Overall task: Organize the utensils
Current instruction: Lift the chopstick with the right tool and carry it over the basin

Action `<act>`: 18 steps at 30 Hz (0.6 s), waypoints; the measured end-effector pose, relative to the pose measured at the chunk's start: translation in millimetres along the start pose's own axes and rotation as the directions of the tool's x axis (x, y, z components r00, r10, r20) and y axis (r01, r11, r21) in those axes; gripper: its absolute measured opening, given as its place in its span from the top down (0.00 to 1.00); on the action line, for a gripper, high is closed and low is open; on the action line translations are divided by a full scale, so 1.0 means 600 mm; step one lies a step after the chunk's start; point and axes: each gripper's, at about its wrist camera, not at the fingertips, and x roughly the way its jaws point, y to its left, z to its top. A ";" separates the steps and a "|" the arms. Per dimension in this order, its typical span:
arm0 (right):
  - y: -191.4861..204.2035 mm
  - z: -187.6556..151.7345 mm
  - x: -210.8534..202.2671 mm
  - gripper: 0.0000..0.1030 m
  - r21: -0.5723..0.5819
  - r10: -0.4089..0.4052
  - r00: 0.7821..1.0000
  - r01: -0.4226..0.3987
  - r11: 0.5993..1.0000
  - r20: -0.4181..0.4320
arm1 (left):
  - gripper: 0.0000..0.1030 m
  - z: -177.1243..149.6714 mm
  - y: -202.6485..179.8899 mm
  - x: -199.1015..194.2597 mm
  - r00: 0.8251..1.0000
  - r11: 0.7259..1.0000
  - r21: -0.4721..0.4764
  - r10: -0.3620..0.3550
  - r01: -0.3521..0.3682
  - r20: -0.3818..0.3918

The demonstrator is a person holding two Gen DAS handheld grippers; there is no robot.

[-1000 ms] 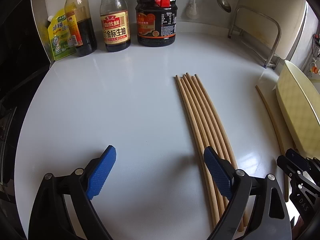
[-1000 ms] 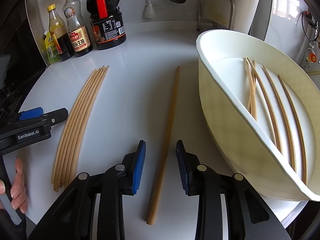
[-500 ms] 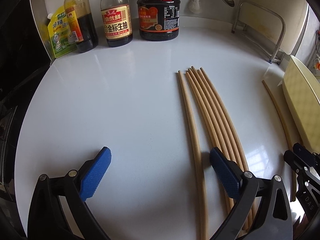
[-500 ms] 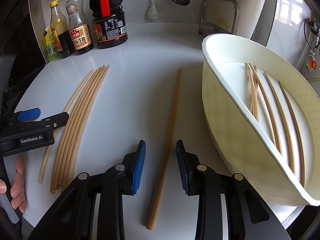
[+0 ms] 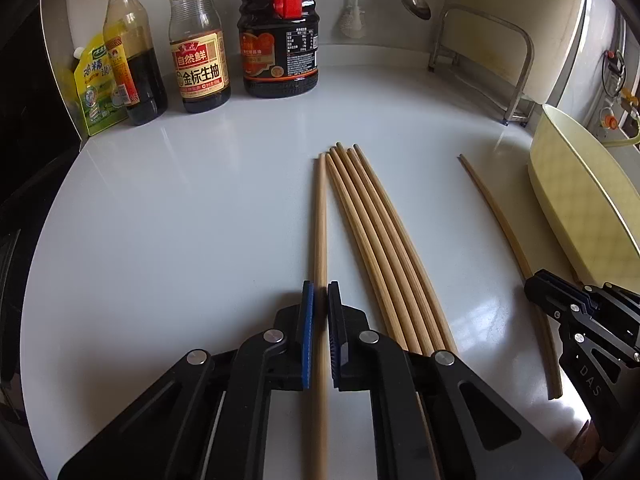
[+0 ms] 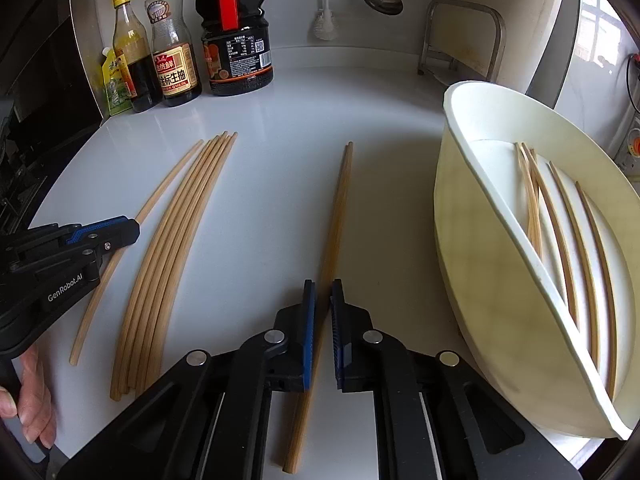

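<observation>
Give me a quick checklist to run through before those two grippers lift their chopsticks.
1. Left gripper closed around the separated chopstick: ok; actual contact cannot tell.
2. Right gripper closed around the lone chopstick: ok, narrow gap, firm grip cannot tell.
3. Separated chopstick apart from the chopstick bundle: ok, gap visible.
4. White tray has room: ok, a few chopsticks inside, bare floor between them.
5. Path from the lone chopstick to the tray unobstructed: ok, bare countertop.
6. Sauce bottles out of the way: ok, at the back wall.
</observation>
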 end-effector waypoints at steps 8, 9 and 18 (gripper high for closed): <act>0.005 0.000 -0.014 0.94 0.013 0.045 0.999 -0.046 0.999 0.018 | 0.93 -0.007 0.012 -0.016 0.998 0.997 -0.051 -0.060 0.059 -0.019; 0.007 0.000 -0.018 0.94 0.013 0.051 0.998 -0.051 0.999 0.024 | 0.93 -0.007 0.012 -0.020 0.998 0.997 -0.052 -0.064 0.063 -0.016; -0.001 0.013 -0.083 0.94 0.047 0.109 0.987 -0.115 0.992 0.115 | 0.93 0.021 -0.015 -0.079 0.990 0.991 -0.024 -0.130 0.131 0.052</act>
